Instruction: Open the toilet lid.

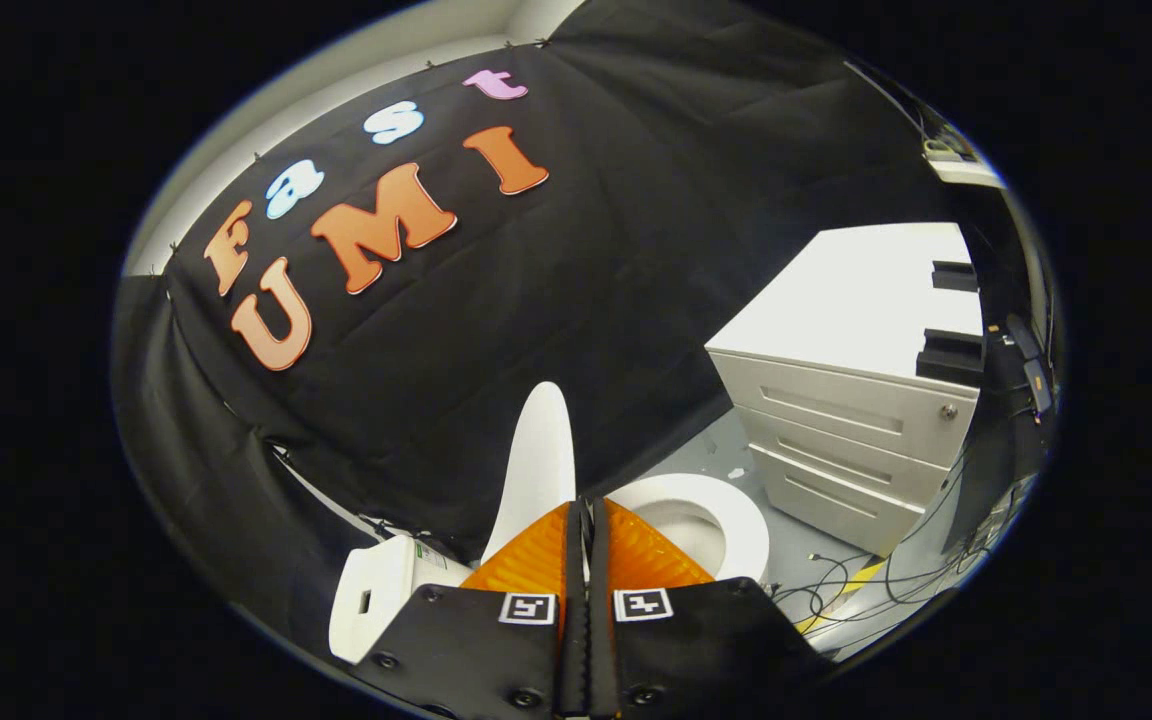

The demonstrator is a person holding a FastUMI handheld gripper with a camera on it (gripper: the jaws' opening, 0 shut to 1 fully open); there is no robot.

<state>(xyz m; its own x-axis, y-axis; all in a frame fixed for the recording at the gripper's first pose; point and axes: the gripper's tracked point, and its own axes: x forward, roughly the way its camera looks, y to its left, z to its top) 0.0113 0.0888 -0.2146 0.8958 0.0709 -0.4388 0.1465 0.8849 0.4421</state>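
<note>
A white toilet stands just ahead of the fingers. Its lid (539, 460) is raised and seen nearly edge-on, rising above the fingertips and slightly to their left. The open seat ring and bowl (736, 525) lie to the right of the fingers. The white tank (376, 590) sits low on the left, beside the lid's base. My gripper (584, 503) is shut, its two fingers pressed together with nothing between them. Whether the tips touch the lid's edge I cannot tell.
A white three-drawer cabinet (846, 400) stands on the grey floor (706, 450) to the right of the toilet, with dark blocks (951, 350) on its top. Loose cables (866, 580) lie on the floor near its base. Black cloth (636, 250) walls the booth behind the toilet.
</note>
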